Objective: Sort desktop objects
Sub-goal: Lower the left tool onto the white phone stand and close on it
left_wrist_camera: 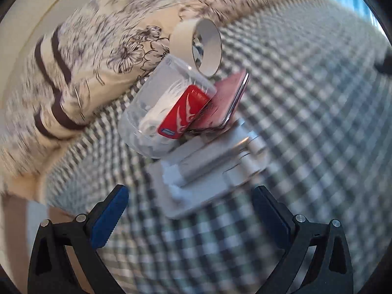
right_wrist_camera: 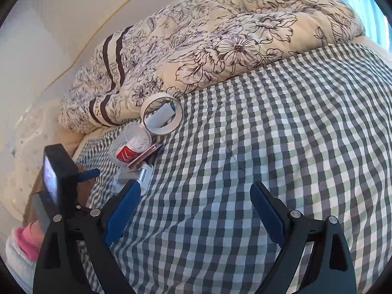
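Note:
A clear plastic cup [left_wrist_camera: 156, 103] lies on its side on the checked bedsheet, with white cotton and a red pack [left_wrist_camera: 182, 116] in its mouth. A pink phone [left_wrist_camera: 225, 103] leans against it. A white tape roll [left_wrist_camera: 198, 46] stands behind, and a white folding stand [left_wrist_camera: 208, 171] lies in front. My left gripper [left_wrist_camera: 191, 210] is open just short of the stand, holding nothing. In the right wrist view the cup [right_wrist_camera: 129, 142], tape roll [right_wrist_camera: 161, 114], phone [right_wrist_camera: 144, 156] and stand [right_wrist_camera: 137, 174] sit far left. My right gripper [right_wrist_camera: 196, 208] is open over bare sheet.
A cream floral quilt [right_wrist_camera: 208, 36] is bunched along the back of the bed. The checked sheet [right_wrist_camera: 269, 134] spreads wide to the right. The left gripper's camera block [right_wrist_camera: 58, 171] and a person's pink and white sleeve [right_wrist_camera: 22, 247] show at the left edge.

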Demonstrator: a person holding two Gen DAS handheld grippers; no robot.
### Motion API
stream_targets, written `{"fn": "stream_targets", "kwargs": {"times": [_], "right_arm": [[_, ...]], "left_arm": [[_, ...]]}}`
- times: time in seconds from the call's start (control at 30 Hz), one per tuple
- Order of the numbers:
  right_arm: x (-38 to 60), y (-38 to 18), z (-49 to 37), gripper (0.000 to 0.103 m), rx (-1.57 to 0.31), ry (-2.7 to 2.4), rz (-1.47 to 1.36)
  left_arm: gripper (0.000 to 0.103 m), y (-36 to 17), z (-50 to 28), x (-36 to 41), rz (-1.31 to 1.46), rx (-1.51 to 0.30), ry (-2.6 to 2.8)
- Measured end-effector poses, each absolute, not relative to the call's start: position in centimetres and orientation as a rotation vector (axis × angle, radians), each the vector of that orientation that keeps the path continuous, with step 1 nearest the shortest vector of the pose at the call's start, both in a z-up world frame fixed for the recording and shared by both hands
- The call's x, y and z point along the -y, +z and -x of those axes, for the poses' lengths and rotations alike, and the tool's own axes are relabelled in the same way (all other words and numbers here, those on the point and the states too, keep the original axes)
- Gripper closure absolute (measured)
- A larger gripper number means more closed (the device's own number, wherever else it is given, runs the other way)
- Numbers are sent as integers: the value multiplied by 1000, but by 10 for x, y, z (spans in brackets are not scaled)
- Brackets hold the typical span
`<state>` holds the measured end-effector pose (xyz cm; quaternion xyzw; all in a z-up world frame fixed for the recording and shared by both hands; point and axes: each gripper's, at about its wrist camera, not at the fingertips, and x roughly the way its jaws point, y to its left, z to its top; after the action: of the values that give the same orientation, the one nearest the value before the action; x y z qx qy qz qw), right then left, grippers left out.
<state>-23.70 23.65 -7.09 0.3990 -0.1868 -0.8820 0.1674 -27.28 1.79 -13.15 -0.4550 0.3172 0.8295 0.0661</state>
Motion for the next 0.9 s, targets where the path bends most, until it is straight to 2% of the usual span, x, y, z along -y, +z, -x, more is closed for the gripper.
{"fn": "stream_targets", "kwargs": {"times": [0.07,0.23,0.47,0.5,0.53,0.57,0.6,0.67,0.9], "right_arm": [[-241,-72,236,12,561,-2502,-1131],[-243,-76,235,12,575,-2485,-1153],[-242,-81,235,12,624,-2473,-1189],[-241,-81,234,12,628,-2468,-1193],[-240,-80,234,12,625,-2460,-1200],[-238,-80,233,12,618,-2452,-1207],[-237,-79,233,12,612,-2450,-1210],[-233,-75,233,12,593,-2445,-1212],[-221,-68,232,12,510,-2460,-1202]], "left_arm": [[0,-136,277,-18,1359,-1045,2486],[0,-144,275,-19,1285,-1111,2470],[0,-145,284,-10,1251,-982,2515],[10,-143,285,-11,1265,-955,2508],[37,-141,284,-13,1284,-908,2483],[42,-139,282,-16,1296,-884,2486],[56,-138,280,-20,1289,-918,2518],[63,-139,280,-23,1286,-975,2559],[70,-122,270,-9,1327,-755,2670]]}}
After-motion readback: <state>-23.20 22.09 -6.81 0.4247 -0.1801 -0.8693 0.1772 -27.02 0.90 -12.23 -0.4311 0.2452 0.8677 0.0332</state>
